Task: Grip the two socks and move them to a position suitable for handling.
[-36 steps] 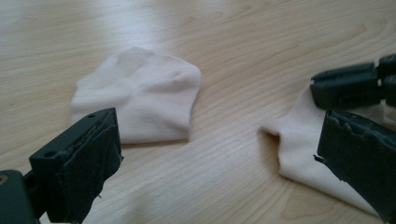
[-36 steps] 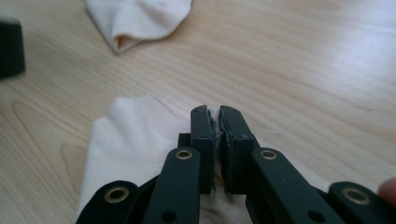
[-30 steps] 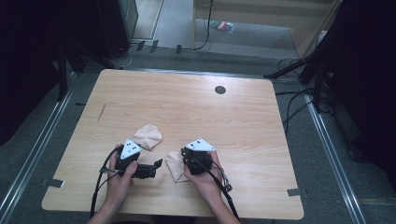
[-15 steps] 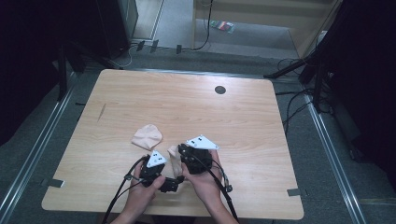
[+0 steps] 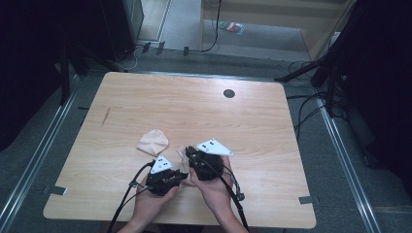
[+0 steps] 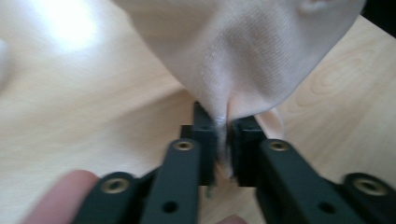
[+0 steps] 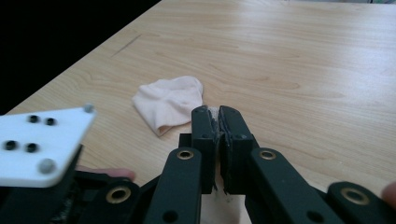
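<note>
Two pale pink cloths are on the wooden table (image 5: 252, 126). One cloth (image 5: 152, 142) (image 7: 170, 102) lies crumpled and free, left of the hands. The other cloth (image 5: 183, 156) (image 6: 243, 51) is lifted between both grippers near the front edge. My right gripper (image 5: 190, 154) (image 7: 217, 114) is shut on an edge of it. My left gripper (image 5: 182, 174) (image 6: 223, 123) has just been closing, and its jaws now pinch a fold of the same cloth, which hangs down into them. The left gripper's white plate (image 7: 39, 144) shows close beside the right jaws.
A small dark round hole (image 5: 229, 93) sits near the table's far edge. Cables (image 5: 126, 199) trail from the grippers over the front edge. Dark stands and floor cables surround the table.
My left gripper moved right to the right gripper and shut on the held cloth. The right gripper lifted slightly with it.
</note>
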`<state>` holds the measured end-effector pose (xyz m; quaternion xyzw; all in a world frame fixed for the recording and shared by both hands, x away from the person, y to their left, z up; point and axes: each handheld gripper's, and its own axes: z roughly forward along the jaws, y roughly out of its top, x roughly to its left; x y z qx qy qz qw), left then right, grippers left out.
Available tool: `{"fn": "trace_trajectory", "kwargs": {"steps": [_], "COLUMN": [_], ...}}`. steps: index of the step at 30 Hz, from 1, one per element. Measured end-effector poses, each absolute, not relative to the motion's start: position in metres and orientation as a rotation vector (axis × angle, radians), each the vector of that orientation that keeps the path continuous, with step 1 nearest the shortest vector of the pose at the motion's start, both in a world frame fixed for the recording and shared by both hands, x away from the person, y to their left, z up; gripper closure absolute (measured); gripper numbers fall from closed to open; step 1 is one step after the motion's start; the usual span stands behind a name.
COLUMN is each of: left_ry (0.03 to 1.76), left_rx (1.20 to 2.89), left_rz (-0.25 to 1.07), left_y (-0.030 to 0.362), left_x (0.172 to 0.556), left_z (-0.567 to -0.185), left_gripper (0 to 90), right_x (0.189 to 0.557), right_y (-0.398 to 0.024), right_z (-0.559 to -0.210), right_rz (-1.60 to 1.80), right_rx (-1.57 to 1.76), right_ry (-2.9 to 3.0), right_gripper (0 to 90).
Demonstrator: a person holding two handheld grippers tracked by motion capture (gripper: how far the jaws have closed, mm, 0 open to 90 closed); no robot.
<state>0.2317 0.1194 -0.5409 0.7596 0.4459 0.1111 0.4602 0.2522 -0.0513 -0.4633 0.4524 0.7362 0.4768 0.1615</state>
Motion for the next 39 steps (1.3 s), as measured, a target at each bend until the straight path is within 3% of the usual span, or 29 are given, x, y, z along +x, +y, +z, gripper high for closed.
{"fn": "trace_trajectory", "kwargs": {"steps": [8, 10, 17, 20, 24, 28, 32, 39], "left_ry": [1.117, 1.12, 1.116, 1.101, 1.043, 1.089, 1.243, 1.232], "left_rx": [1.848, 1.875, 1.935, 1.935, 1.893, 1.813, 1.78, 1.831], "left_rz": [0.702, 0.744, 0.537, 0.428, 0.293, 0.299, 0.302, 0.237], "left_y": [0.145, 0.143, 0.132, 0.132, 0.148, 0.172, 0.192, 0.179], "left_x": [0.214, 0.213, 0.218, 0.222, 0.228, 0.238, 0.248, 0.25], "left_z": [-0.512, -0.512, -0.534, -0.538, -0.535, -0.53, -0.535, -0.543], "left_gripper": [86.0, 84.7, 72.0, 54.1, 38.3, 37.4, 44.5, 52.2], "right_x": [0.25, 0.253, 0.267, 0.271, 0.272, 0.273, 0.275, 0.274], "right_y": [-0.052, -0.051, -0.062, -0.073, -0.086, -0.095, -0.101, -0.1], "right_z": [-0.46, -0.463, -0.497, -0.507, -0.517, -0.522, -0.526, -0.53], "right_rz": [1.496, 1.487, 1.334, 1.267, 1.206, 1.173, 1.163, 1.155], "right_rx": [1.249, 1.251, 1.352, 1.365, 1.38, 1.383, 1.412, 1.423], "right_ry": [2.066, 2.079, 2.118, 2.118, 2.119, 2.123, 2.12, 2.131], "right_gripper": [87.0, 87.0, 87.1, 87.2, 87.1, 87.0, 86.9, 86.9]}}
